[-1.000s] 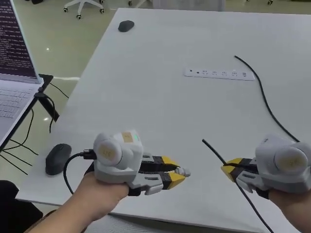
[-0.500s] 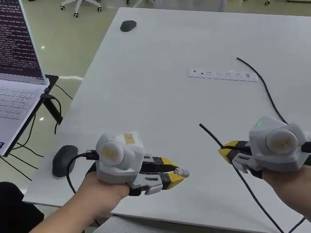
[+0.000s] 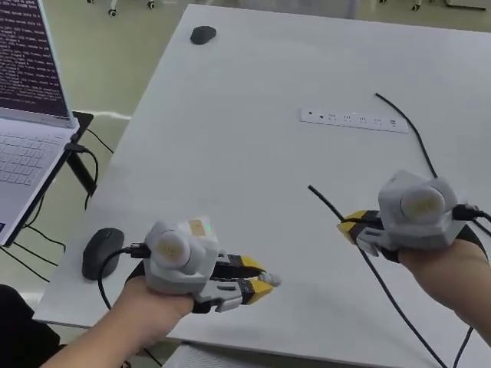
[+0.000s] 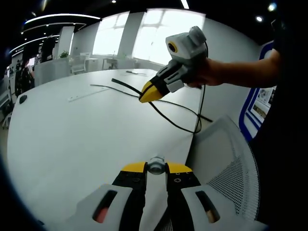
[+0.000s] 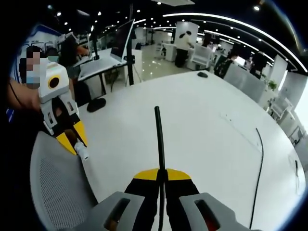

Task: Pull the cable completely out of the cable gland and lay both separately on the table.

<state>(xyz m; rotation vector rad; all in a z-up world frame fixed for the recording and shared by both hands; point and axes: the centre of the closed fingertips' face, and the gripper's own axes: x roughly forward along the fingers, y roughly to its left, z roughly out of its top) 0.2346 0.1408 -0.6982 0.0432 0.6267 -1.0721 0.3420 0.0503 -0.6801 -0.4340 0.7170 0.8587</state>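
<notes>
The cable, its free end bare at mid-frame, is being clamped by the right hand-held gripper, which has been drawing farther away. The cable gland is sitting pinched in the left hand-held gripper, lower centre. Extraction is looking done; both are awaiting the desk.

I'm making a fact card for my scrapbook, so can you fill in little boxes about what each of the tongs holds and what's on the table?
left tongs: shut on the cable gland
right tongs: shut on the black cable
cable and gland: apart, near end of the cable free
laid down yet: no, both held in the tongs
also on the table: power strip, dark mouse at the far end
beside the table: open laptop
</notes>
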